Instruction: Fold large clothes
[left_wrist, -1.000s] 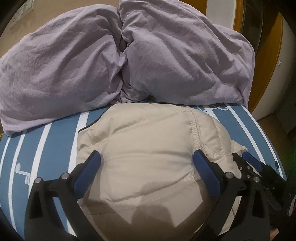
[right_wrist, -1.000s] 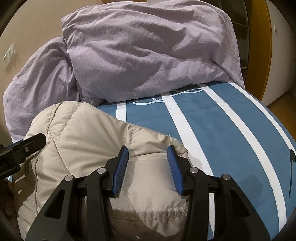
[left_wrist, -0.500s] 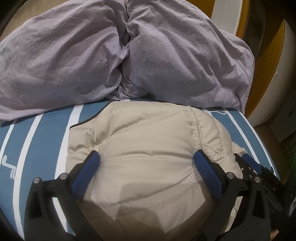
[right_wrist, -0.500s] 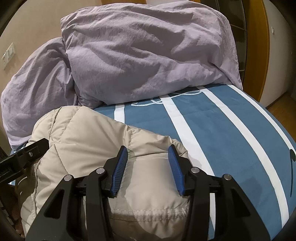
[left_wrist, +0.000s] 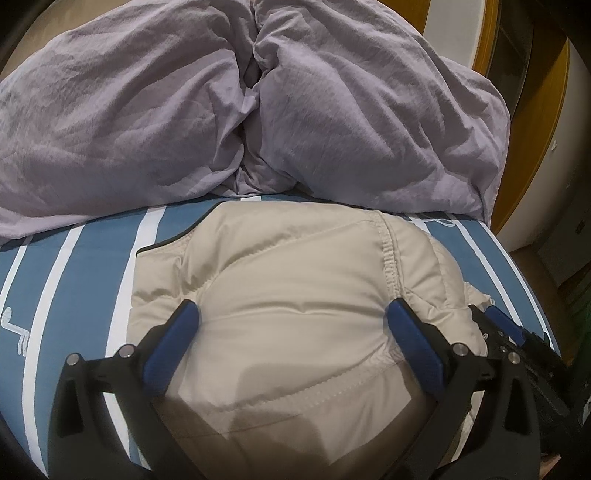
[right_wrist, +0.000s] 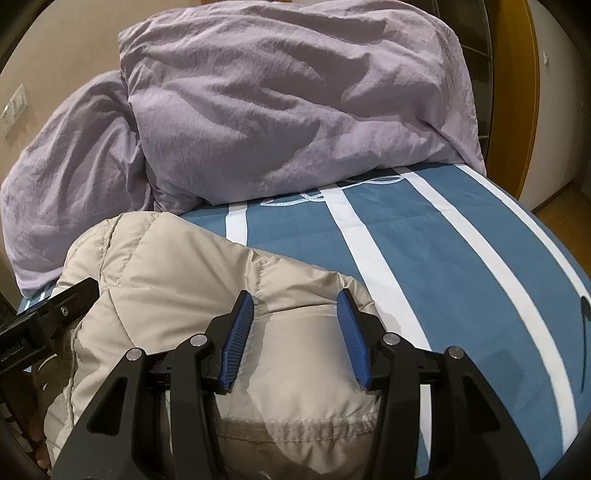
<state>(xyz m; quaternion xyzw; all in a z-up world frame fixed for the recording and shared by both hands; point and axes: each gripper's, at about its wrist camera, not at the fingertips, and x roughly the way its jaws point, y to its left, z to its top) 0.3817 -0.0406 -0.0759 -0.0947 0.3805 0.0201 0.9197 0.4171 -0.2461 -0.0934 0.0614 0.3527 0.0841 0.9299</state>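
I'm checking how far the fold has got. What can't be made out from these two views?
- Beige jacket: near part cut off by the bottom edge and the left tongs, left wrist view.
- Its left side hidden behind the other tool, right wrist view; right tongs open over it.
- Bedsheet far end buried under the purple duvet.

Bare striped sheet (right_wrist: 436, 258) rightward, lilac duvet (right_wrist: 288, 110) blocking behind

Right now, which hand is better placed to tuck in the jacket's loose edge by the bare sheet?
Probably the right: its tool sits over the jacket edge beside the bare sheet; the left tool straddles the middle.
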